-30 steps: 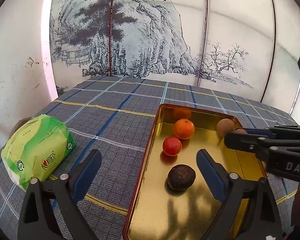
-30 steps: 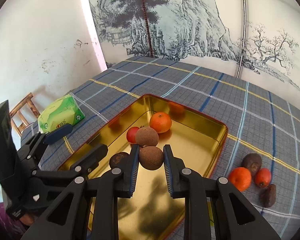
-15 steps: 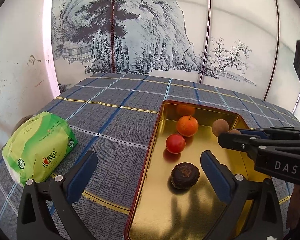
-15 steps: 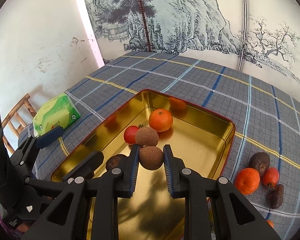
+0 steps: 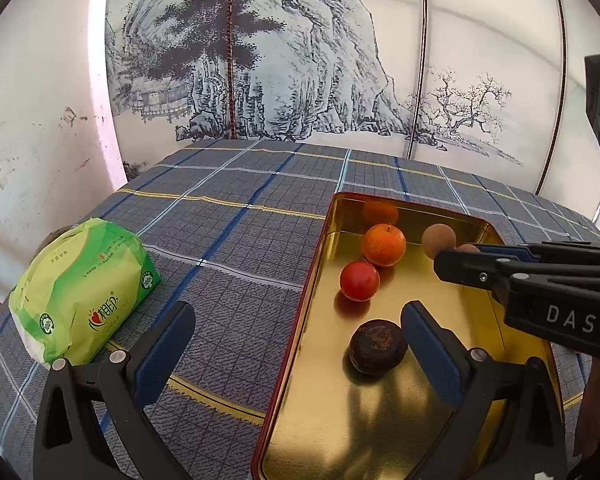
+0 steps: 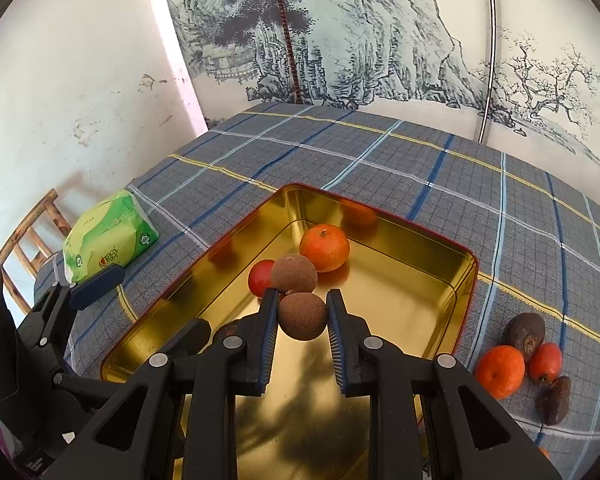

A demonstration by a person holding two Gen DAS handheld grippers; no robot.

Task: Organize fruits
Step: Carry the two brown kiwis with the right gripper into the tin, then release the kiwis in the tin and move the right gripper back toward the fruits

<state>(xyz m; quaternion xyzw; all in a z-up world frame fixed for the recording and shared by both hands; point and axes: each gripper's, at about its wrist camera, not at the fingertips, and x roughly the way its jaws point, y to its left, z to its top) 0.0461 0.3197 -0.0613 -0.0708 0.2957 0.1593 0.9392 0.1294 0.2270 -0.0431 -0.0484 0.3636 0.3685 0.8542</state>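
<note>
From my left claw's camera, I am looking down at the gold tray (image 5: 318, 276) on the checked tablecloth (image 5: 228, 240). My left claw (image 5: 296, 340) is hanging wide open with nothing in it, one finger over the cloth and the other over the tray. The dark round fruit (image 5: 377, 346) is lying in the tray just beside that finger. A red fruit (image 5: 359, 281) and an orange (image 5: 383, 245) are sitting farther back, and a brown ball fruit (image 5: 438, 235) is behind them. A second ago these fruits were looking smaller and the green packet (image 5: 82, 296) was closer to the edge, so I am lifting and pulling this claw back a little (it is done here, I think). My right claw is poking in from the side.

From my right claw's camera, my right claw (image 6: 302, 318) is squeezing a brown ball fruit (image 6: 302, 316) between its blue pads, just over the tray floor. It is staying in the same spot as a moment ago, right next to the other brown ball (image 6: 294, 273), so I guess I am about to let go.

Only this view is showing the fruits still waiting on the cloth: an orange one (image 6: 500, 371), a small red one (image 6: 545, 361) and two dark ones (image 6: 525, 336). Only the left view is showing the whole dark fruit in the tray.
</note>
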